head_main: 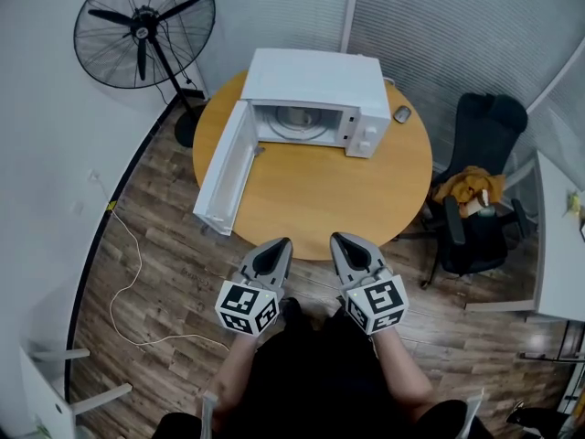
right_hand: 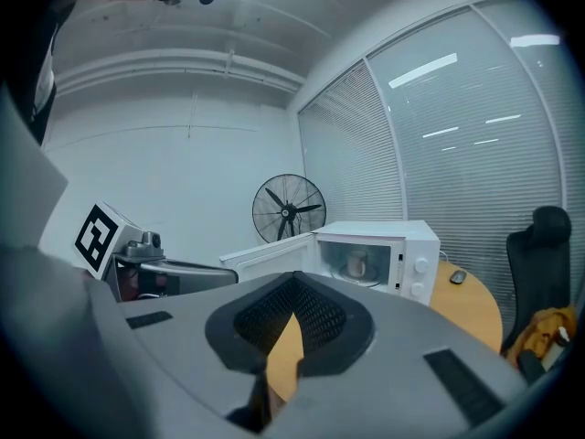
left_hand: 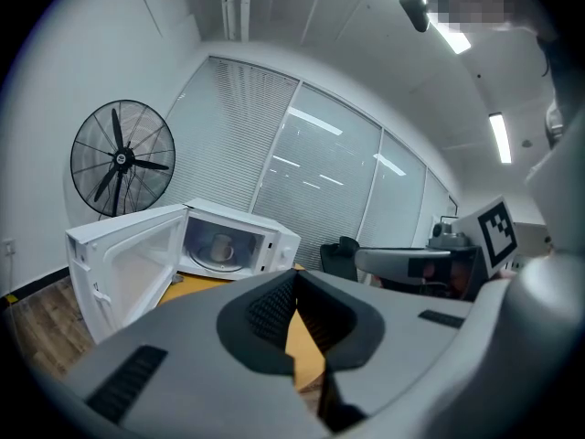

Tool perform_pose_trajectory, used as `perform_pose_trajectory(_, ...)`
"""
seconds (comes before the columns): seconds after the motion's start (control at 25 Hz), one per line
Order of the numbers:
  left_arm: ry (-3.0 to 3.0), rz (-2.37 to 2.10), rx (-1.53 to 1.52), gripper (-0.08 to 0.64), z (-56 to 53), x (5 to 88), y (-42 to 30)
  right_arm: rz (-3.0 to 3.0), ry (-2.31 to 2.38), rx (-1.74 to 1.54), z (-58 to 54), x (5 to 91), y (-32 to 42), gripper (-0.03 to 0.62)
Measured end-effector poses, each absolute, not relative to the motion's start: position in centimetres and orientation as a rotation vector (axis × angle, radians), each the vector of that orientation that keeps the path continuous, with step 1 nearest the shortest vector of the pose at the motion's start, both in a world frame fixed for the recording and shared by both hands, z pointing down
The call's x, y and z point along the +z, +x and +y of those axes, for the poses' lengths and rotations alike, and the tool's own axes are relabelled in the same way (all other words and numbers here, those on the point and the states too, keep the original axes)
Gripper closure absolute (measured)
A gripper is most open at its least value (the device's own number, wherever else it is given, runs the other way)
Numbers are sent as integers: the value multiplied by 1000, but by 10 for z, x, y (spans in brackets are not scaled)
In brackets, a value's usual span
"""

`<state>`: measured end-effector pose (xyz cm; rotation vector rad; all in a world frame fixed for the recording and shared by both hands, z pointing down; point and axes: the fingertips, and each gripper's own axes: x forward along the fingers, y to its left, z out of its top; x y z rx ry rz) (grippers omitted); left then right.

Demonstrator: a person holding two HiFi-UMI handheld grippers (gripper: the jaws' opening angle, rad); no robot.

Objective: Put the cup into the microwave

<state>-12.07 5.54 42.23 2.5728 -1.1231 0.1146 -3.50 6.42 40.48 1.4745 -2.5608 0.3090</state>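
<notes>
Hovering side by side over the near edge of the table (head_main: 311, 199), both grippers sit well apart from the microwave (head_main: 315, 90).

- Left gripper (head_main: 281, 243): fingers pressed together, nothing between them.
- Right gripper (head_main: 341, 239): fingers likewise closed and empty.
- Cup (right_hand: 357, 264): upright inside the microwave. From the head view it is only a pale shape in the cavity, probably the same cup.
- Door (head_main: 224, 167): swung wide to the left.

Placement looks done. If the door is to follow, use the left gripper with its fingers closed, press the door's outer face near its free edge, and swing it slowly so the cup is not jolted.
</notes>
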Motion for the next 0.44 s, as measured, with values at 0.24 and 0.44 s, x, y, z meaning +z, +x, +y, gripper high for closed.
perform_pose_trajectory(0.24,2578,-1122,114,565,52,421,-124,-2561,1458,297,63,405,-42,583)
perform_pose_trajectory(0.44,2581,-1117,108,565,47,421,-125,-2561,1452,278,59,402,-46,583)
